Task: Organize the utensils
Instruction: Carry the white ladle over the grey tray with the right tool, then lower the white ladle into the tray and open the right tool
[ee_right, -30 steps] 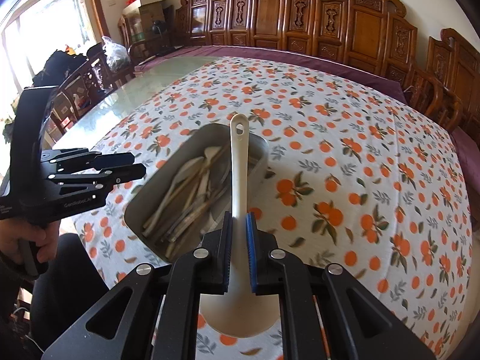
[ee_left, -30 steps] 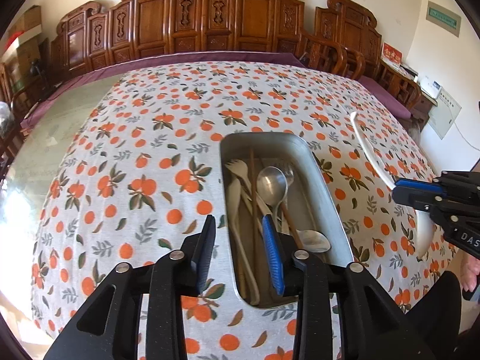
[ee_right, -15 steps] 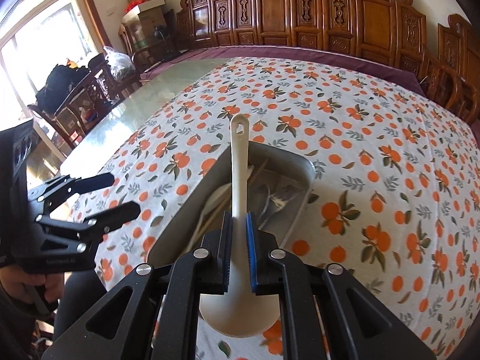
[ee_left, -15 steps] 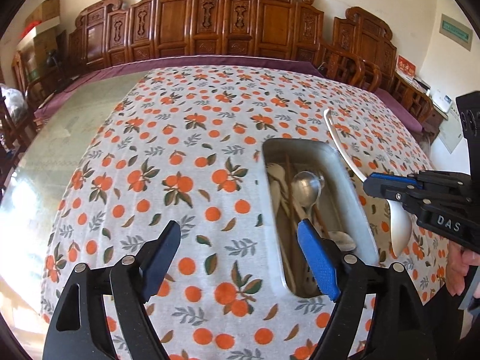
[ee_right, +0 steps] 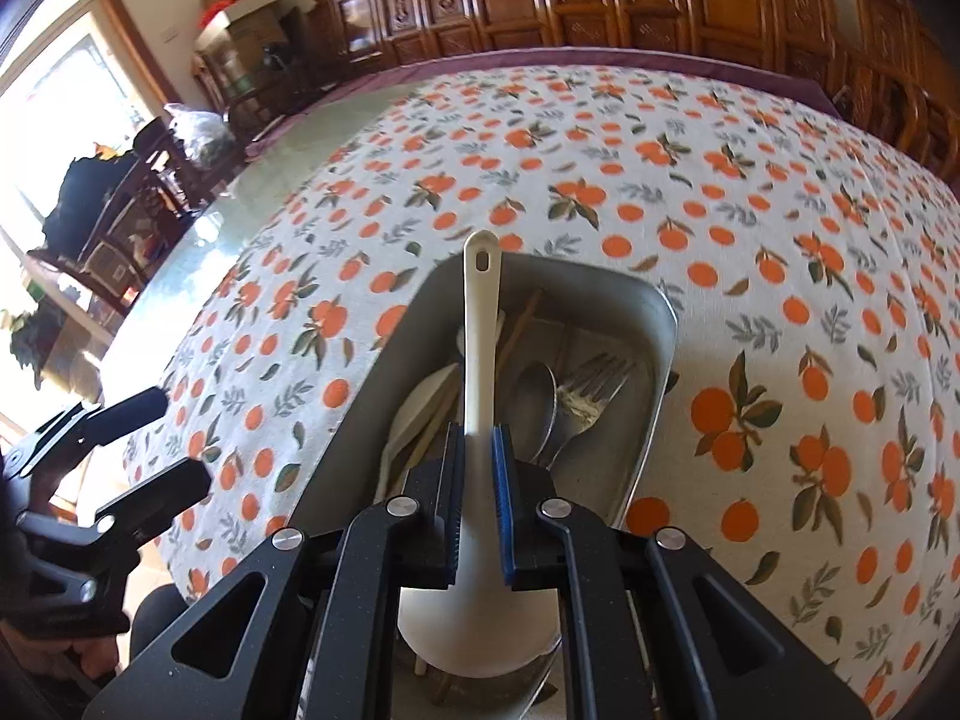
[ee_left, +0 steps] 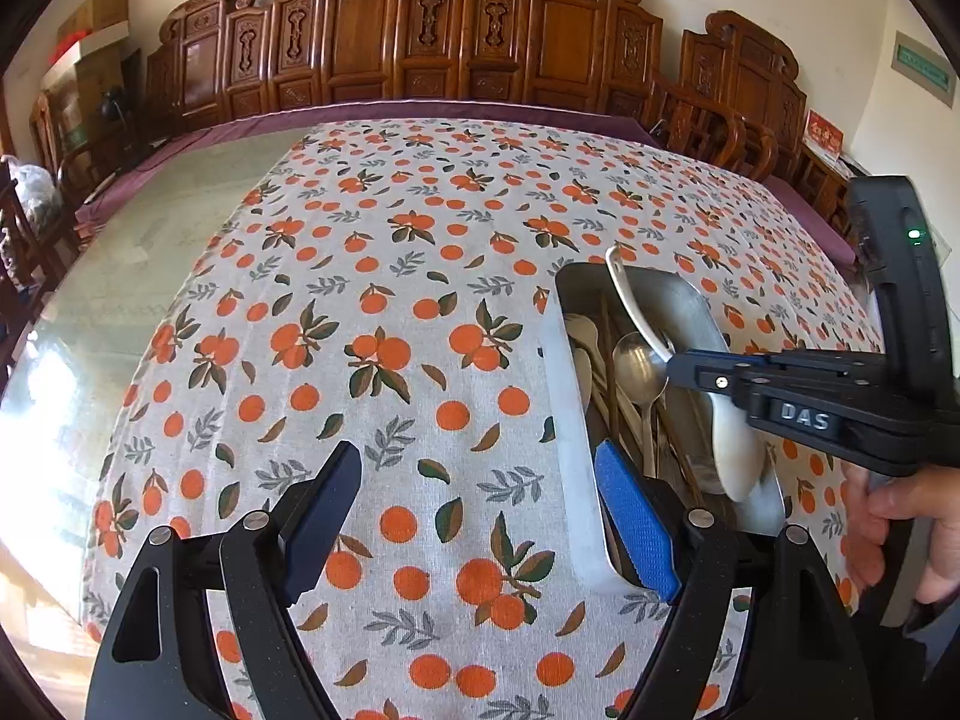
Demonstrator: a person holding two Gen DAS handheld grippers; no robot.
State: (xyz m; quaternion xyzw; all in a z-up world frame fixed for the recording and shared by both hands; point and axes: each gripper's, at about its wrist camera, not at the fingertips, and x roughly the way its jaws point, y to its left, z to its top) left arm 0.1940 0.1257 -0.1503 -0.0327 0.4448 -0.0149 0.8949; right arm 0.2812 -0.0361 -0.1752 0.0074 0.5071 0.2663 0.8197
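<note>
We had the white ladle (ee_right: pixel 480 324) clamped in our right gripper (ee_right: pixel 478 504), pads shut on the handle just above the bowl, the bowl tucked back under the fingers. Its long axis ran straight ahead along the fingers, the handle tip with its hanging hole pointing at the tray's far end. Right below sat the metal tray (ee_right: pixel 657 324), lying near the cloth's (ee_left: pixel 384 312) near right edge, already holding a metal spoon (ee_right: pixel 537 387), a fork (ee_right: pixel 591 381), chopsticks (ee_right: pixel 519 324) and pale plastic pieces. The ladle hung over the tray, lined up with its length, and whether it touched anything inside we couldn't tell. Our left gripper (ee_left: pixel 480 516) stood wide and empty, just left of the tray's near corner, one blue pad by the rim. We judged the right hand the one to act: lower and release, lengthwise.
</note>
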